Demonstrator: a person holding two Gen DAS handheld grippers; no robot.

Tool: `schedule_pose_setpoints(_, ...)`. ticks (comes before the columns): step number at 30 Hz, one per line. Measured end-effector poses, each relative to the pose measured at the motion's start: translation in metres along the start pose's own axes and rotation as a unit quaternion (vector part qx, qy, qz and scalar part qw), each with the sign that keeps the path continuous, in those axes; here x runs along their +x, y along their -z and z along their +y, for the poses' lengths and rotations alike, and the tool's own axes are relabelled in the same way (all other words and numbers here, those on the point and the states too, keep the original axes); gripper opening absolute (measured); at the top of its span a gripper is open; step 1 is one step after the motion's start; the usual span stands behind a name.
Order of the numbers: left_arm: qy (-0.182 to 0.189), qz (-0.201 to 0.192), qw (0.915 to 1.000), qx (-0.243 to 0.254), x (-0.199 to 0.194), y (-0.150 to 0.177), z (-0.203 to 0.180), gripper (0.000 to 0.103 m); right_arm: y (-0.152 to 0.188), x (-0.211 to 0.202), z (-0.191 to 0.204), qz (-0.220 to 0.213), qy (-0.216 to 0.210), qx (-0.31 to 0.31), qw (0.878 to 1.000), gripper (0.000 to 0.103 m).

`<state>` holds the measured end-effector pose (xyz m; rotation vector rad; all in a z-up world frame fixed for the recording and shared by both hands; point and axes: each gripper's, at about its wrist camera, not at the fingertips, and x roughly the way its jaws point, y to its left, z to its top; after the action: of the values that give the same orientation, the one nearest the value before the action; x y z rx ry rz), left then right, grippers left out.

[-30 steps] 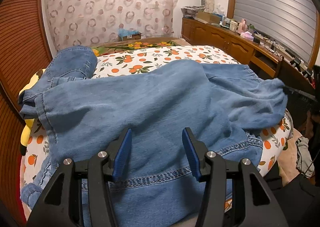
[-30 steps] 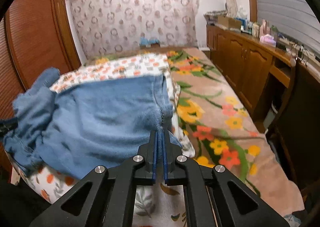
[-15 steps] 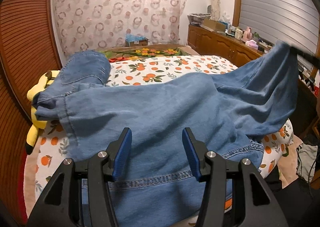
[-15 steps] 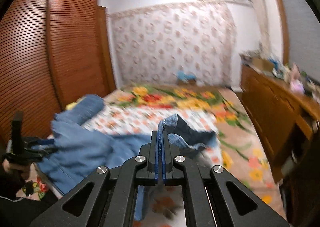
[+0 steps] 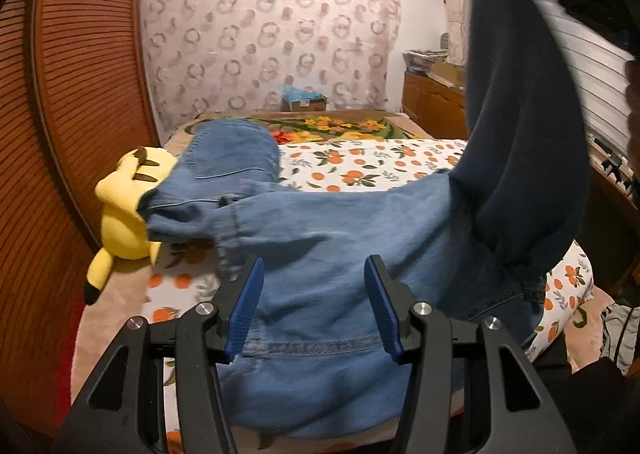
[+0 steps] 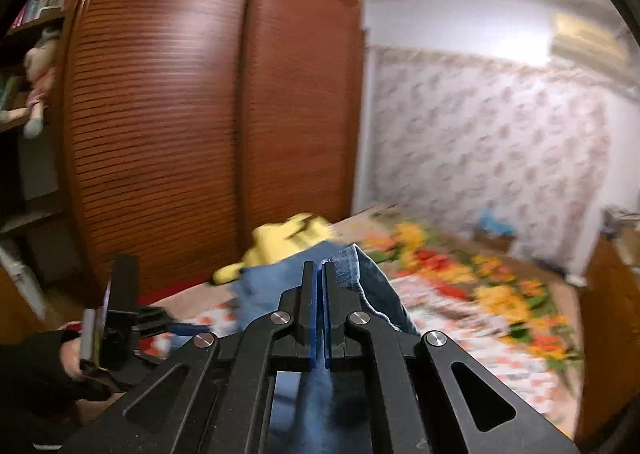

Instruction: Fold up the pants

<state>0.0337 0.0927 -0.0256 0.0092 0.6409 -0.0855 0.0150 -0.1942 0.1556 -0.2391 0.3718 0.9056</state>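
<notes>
Left wrist view: the left gripper stands parted above the waistband, its pads clear of the cloth. Blue denim pants lie across the bed. The right gripper is clamped on a raised pant leg. Beyond lies a yellow plush toy.

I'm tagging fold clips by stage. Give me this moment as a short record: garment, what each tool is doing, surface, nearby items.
garment: blue denim pants, spread across the bed, one end lifted high at the right of the left wrist view
right tool: shut on the pants, denim pinched between its blue pads
left tool: jaws apart over the waistband area, pads not pressing the cloth
surface: bed with orange-print sheet
nearby: yellow plush toy at the pants' far left end; wooden wardrobe beside the bed
stage: fold under way, not yet laid down
</notes>
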Motion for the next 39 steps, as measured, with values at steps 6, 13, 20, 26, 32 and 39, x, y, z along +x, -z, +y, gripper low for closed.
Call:
schedule_pose_setpoints(6,-0.002,-0.001,1.0000,-0.003,-0.004,0.003,0.009,0.053,0.017,0.050,-0.006,0.070,0.001,0.014,0.997,0.007)
schedule_pose_setpoints(13,0.008,0.005,0.9999,0.004,0.004,0.005,0.000,0.053,0.021,0.061,-0.014,0.101,0.041,0.035,0.993,0.033)
schedule_pose_setpoints(20,0.024,0.039,0.9988,0.017,0.030,0.015,-0.013,0.053,0.054,0.046,-0.012,0.130,0.055,0.077,0.987,0.041)
schedule_pose_setpoints(26,0.020,0.063,0.9976,0.023,0.052,0.020,-0.016,0.053,0.077,0.042,-0.007,0.160,0.062,0.122,0.978,0.044)
schedule_pose_setpoints(32,0.016,0.066,0.9974,0.025,0.062,0.018,-0.017,0.053,0.082,0.054,0.003,0.173,0.051,0.153,0.972,0.044)
schedule_pose_setpoints(39,0.016,0.057,0.9978,0.031,0.067,0.015,-0.018,0.053,0.073,0.066,0.021,0.177,0.027,0.175,0.968,0.044)
